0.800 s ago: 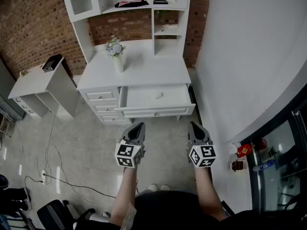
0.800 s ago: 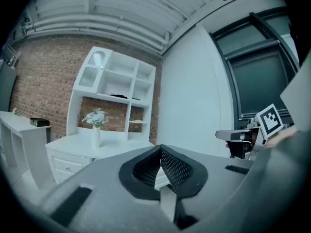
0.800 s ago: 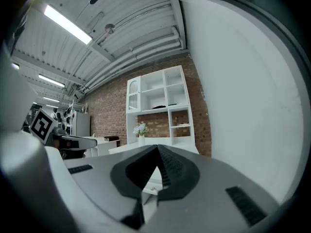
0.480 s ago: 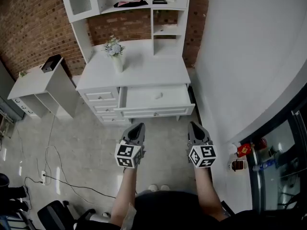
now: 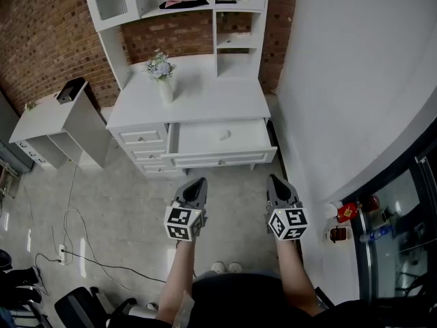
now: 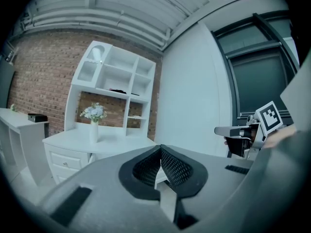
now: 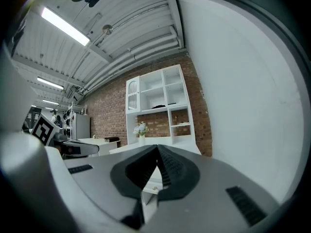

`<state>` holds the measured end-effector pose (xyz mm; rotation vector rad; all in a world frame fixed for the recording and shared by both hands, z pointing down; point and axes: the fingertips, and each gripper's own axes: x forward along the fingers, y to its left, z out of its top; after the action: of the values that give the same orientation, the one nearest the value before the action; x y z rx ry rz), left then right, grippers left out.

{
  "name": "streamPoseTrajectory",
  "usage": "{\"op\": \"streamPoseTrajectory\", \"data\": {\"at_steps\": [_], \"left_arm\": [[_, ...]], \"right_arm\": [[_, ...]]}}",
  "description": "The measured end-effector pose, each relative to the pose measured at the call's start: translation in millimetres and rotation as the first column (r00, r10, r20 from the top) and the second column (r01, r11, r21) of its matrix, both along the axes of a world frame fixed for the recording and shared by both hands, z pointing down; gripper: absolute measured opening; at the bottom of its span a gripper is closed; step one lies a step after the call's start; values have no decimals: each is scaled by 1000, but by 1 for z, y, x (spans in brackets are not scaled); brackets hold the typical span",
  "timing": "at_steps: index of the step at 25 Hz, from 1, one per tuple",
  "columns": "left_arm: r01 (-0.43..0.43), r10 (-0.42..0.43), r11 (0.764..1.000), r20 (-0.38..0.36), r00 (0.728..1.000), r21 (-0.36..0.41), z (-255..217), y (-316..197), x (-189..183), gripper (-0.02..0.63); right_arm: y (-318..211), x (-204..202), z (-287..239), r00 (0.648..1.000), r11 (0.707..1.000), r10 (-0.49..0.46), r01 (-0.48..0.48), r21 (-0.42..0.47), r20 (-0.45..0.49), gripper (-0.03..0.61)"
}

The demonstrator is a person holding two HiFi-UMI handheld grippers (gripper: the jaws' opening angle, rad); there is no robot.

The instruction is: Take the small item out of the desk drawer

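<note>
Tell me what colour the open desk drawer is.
White. The drawer matches the rest of the desk, and it shows best in the head view.

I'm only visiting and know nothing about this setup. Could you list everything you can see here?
desk: one, white, against the brick wall
drawer: one, white, pulled open at the desk's front
small item: one, pale, inside the open drawer
vase of flowers: one, white with pale blooms, on the desktop's left part
shelf unit: one, white, on the back of the desk
side cabinet: one, white, left of the desk
dark object: one, black, on top of the side cabinet
cable: one, black, on the floor at left
left gripper: one, grey and black, shut and empty, held in front of the desk
right gripper: one, grey and black, shut and empty, beside the left one
</note>
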<state>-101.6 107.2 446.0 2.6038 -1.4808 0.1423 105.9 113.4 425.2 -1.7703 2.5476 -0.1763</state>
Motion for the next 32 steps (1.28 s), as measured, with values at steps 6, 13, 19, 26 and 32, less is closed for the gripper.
{"op": "streamPoseTrajectory", "data": {"at_steps": [6, 13, 19, 26, 32], "left_arm": [[-7, 7, 1000, 10, 1000, 13, 2, 3, 0, 10], [-29, 28, 998, 17, 999, 63, -7, 5, -1, 107], [-49, 48, 997, 18, 999, 61, -3, 5, -4, 210], [-72, 71, 996, 13, 997, 60, -1, 8, -13, 236], [-84, 83, 995, 7, 996, 62, 2, -3, -13, 239]], "right_arm": [[2, -2, 3, 1000, 1000, 0, 0, -7, 2, -3], [3, -6, 5, 1000, 1000, -2, 2, -16, 6, -3], [2, -10, 5, 1000, 1000, 8, -7, -15, 11, -3], [11, -21, 6, 999, 999, 34, -33, -4, 15, -3], [10, -19, 5, 999, 999, 50, -50, 10, 8, -3]]}}
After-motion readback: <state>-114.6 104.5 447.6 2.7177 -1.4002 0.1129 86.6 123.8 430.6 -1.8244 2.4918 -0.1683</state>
